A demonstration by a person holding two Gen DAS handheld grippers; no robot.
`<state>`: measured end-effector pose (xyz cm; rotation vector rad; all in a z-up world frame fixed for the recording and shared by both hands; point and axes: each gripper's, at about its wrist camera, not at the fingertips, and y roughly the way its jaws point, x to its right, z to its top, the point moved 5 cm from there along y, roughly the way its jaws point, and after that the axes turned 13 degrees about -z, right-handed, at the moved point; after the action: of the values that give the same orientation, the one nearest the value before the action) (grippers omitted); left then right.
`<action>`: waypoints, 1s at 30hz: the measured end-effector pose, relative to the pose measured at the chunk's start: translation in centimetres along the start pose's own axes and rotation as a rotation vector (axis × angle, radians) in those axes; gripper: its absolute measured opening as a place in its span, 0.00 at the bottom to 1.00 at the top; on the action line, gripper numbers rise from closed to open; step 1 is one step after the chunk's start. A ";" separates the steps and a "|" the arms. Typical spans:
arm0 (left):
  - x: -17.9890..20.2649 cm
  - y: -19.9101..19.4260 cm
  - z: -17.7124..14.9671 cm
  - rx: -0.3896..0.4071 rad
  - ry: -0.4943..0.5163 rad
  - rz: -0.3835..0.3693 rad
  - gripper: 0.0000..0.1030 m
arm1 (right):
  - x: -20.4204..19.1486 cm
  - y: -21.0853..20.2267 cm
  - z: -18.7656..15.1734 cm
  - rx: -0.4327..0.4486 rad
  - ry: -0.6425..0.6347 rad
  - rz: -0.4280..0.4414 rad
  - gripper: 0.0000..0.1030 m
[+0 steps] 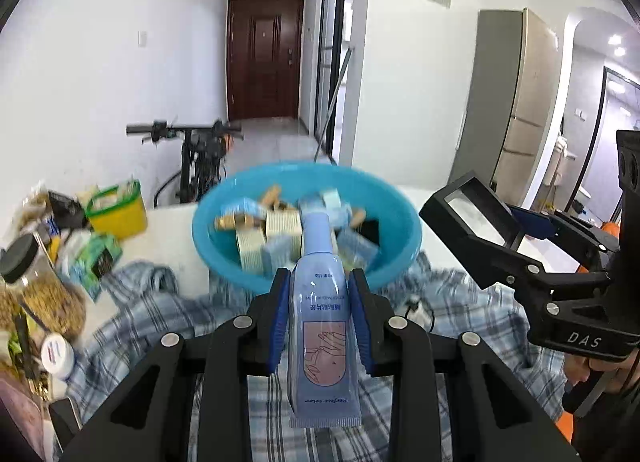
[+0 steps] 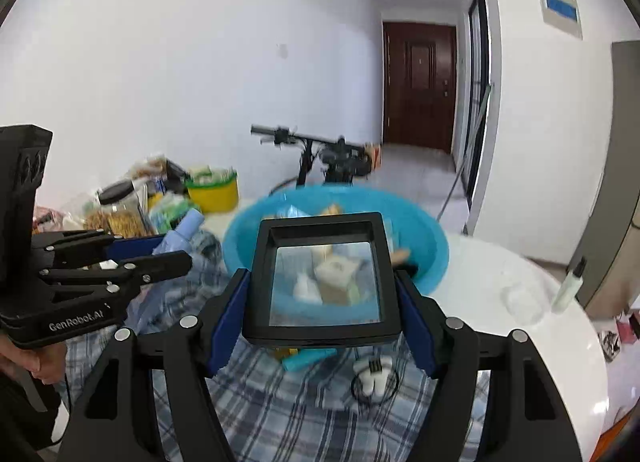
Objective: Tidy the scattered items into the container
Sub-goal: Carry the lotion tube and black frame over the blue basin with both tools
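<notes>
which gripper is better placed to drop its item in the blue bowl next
Probably right. The right gripper holds the black frame overlapping the blue bowl, while the left gripper holds its tube just short of the near rim.

The right gripper (image 2: 320, 286) clamps a black square frame (image 2: 322, 276) with a clear window between its 2 blue pads (image 2: 226, 322), tilted toward the blue basin (image 2: 434, 250) at 12 o'clock. Small boxes inside the basin show through the window. At 9 o'clock the left gripper (image 2: 168, 252) holds a pale blue tube (image 2: 182, 234). A plaid cloth (image 2: 288, 402) lies below, with a white charger (image 2: 374, 376) at 5 o'clock on it. A yellow tub (image 2: 214, 189) sits at 10 o'clock.
</notes>
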<state>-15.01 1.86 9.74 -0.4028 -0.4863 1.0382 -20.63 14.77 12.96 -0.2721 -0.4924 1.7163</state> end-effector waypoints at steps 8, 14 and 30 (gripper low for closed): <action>1.1 -2.3 4.0 0.091 0.056 0.006 0.30 | -0.7 -2.1 4.2 0.108 -0.005 0.007 0.67; 1.1 -3.6 5.5 0.135 0.073 0.019 0.30 | -1.1 -2.4 5.7 0.142 -0.002 0.014 0.67; 0.3 -2.0 5.1 0.106 0.046 0.006 0.30 | -0.7 -1.1 5.4 0.123 0.002 0.022 0.67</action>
<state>-16.30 1.62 15.04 -0.3337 -0.3879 1.0539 -21.94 13.33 18.10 -0.1910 -0.3815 1.7599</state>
